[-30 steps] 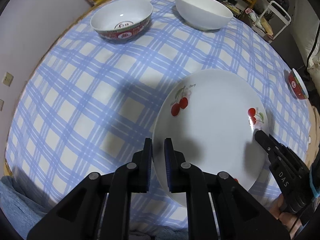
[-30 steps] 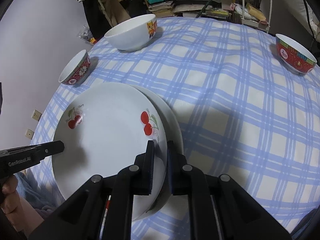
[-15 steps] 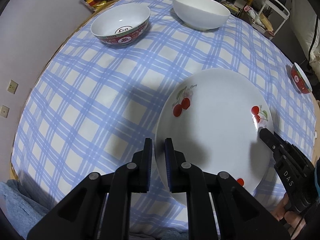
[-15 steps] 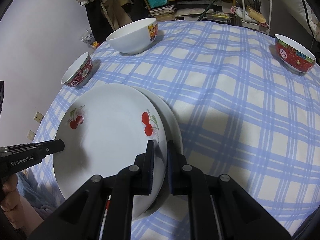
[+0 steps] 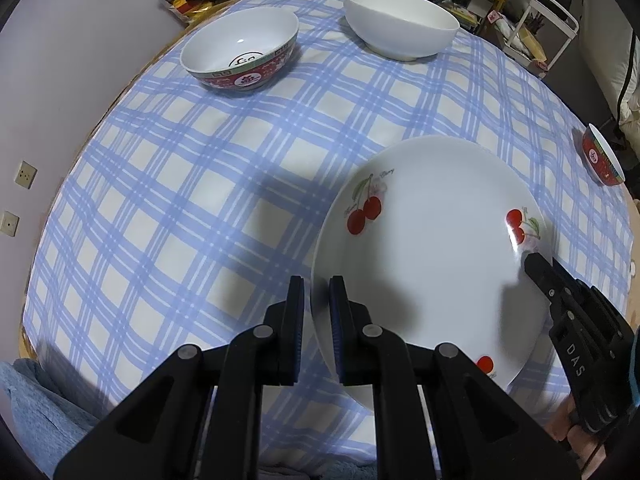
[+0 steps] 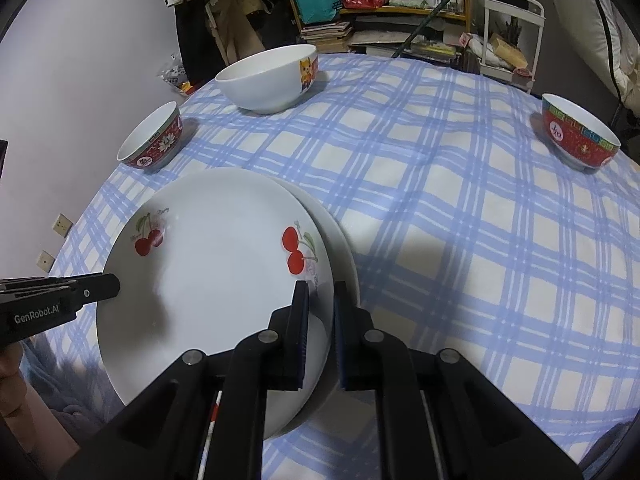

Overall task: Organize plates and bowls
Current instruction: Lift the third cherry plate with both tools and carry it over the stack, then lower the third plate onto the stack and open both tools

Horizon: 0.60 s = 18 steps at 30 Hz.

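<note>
Two hand-held grippers, black plastic, two fingers each

Left gripper (image 5: 316, 312): matte black angular linkage, round silver pivot screws, dark blue ribbed pads on the fingers (image 5: 295, 320); white "GenRobot.AI" lettering on its side. Right gripper (image 6: 320, 320): same build and pads; white "DAS" lettering, a blue band at its rear, lower right of the frame.

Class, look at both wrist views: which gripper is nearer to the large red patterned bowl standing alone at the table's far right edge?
Right. The right gripper grips the cherry plate's rim on the side facing that red bowl; the left gripper grips the opposite rim, with the whole plate between.
</note>
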Each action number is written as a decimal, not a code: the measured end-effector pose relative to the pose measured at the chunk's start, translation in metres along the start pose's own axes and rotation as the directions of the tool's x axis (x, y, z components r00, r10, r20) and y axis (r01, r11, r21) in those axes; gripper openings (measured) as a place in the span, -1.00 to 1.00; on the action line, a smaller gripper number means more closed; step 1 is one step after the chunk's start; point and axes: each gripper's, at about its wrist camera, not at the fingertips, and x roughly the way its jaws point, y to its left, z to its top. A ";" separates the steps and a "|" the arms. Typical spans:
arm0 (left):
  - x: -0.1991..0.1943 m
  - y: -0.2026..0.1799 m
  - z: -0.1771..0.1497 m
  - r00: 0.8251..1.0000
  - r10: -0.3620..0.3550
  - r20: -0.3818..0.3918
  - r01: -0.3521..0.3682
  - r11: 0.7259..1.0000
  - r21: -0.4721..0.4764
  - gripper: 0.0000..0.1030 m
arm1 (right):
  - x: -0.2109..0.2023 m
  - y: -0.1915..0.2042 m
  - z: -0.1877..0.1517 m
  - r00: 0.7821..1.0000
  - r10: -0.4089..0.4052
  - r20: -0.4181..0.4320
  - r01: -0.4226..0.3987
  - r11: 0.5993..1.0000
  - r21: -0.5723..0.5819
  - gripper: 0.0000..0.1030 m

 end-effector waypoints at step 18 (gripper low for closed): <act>-0.005 -0.002 -0.007 1.000 0.025 0.014 -0.026 0.999 0.026 -0.74 | -0.012 0.002 -0.002 0.994 -0.093 0.055 0.095 0.995 -0.021 -0.73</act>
